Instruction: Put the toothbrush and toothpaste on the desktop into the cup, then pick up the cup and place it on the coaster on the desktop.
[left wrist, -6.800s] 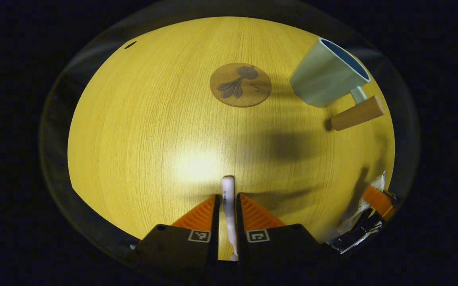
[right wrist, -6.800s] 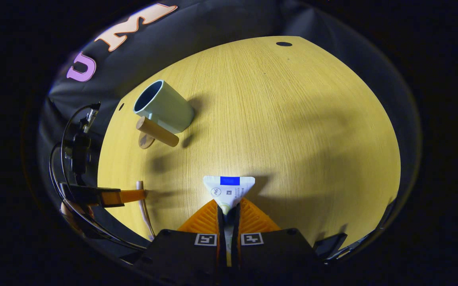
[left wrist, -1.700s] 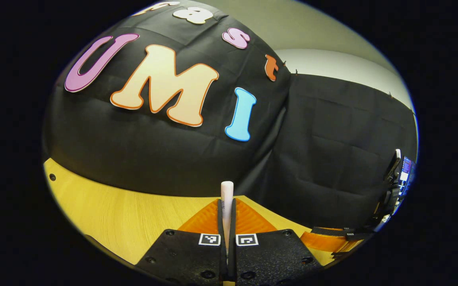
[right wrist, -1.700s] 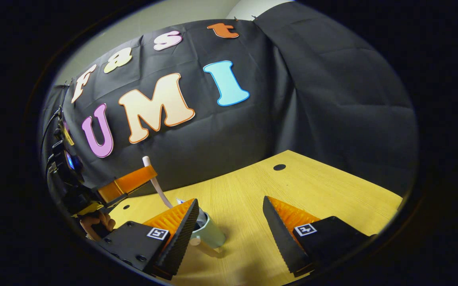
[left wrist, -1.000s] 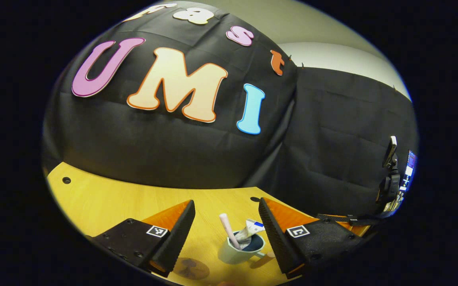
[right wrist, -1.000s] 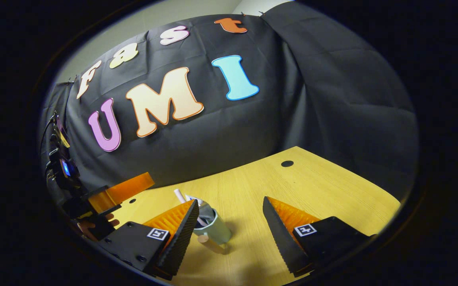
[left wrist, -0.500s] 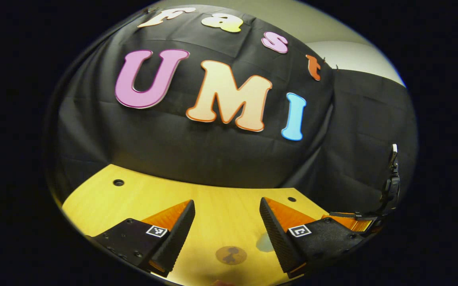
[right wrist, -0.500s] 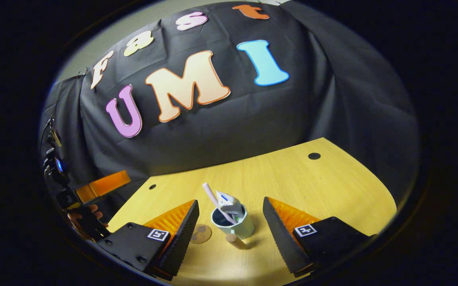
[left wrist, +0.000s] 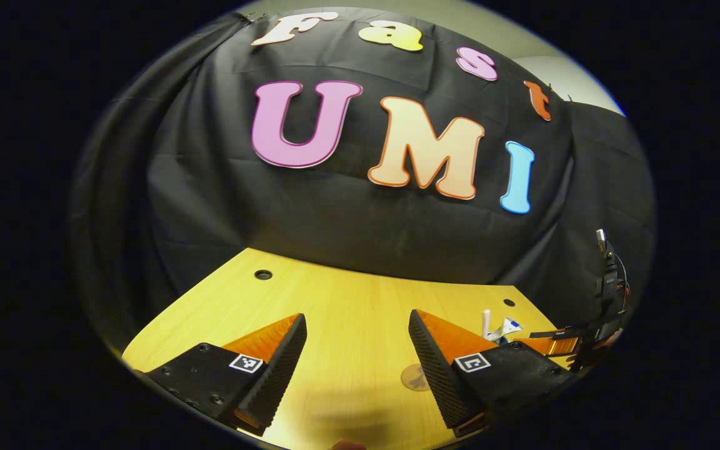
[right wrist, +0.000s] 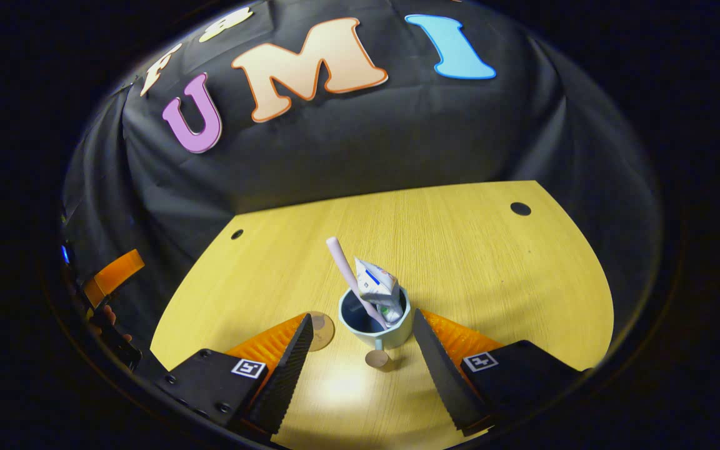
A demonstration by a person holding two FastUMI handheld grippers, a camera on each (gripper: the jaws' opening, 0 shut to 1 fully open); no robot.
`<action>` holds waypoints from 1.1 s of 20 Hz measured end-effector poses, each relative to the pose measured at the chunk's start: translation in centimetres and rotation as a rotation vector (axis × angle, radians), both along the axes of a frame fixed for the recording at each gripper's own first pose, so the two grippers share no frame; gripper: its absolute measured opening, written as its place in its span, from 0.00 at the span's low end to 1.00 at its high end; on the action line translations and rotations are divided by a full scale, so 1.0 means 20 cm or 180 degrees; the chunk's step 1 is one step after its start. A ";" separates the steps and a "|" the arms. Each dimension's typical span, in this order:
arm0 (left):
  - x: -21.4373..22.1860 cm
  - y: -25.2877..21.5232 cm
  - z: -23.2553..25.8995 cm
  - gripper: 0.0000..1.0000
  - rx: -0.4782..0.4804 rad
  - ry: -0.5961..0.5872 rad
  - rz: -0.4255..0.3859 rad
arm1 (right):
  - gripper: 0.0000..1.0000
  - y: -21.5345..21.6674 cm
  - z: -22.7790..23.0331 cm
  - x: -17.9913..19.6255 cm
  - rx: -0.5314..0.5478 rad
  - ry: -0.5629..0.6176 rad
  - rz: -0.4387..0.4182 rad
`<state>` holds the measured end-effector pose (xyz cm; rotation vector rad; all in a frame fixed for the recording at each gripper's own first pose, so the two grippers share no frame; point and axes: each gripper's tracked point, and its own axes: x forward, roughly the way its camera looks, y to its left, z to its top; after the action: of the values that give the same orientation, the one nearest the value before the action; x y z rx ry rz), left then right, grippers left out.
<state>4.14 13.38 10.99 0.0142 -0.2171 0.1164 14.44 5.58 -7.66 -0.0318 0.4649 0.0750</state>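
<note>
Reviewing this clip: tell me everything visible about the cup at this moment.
In the right gripper view the cup is a pale green mug with a dark blue inside, standing upright on the yellow wooden desktop. A handle that looks wooden sticks out toward the camera. The toothbrush and the crumpled toothpaste lean inside it. It sits between the open fingers of the right gripper, neither visibly touching it. The coaster lies just beside it, so the cup is not on it yet.
</note>
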 end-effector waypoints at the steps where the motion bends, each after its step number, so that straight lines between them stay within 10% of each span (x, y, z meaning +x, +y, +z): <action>1: -0.02 0.03 -0.02 0.95 -0.0032 0.0018 0.0050 | 0.98 0.00 -0.05 0.01 -0.0021 0.0152 -0.0010; 15: -0.10 0.17 -0.28 0.95 -0.0187 0.0545 0.0310 | 0.97 -0.12 -0.44 0.14 -0.0659 0.1457 -0.0191; 22: -0.06 0.09 -0.39 0.95 -0.0230 0.0797 0.0233 | 0.56 -0.16 -0.53 0.17 -0.0744 0.1782 -0.0177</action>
<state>2.91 15.14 3.14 -0.0352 0.0380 0.1937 17.78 2.42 -18.18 -0.2313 1.0324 -0.0279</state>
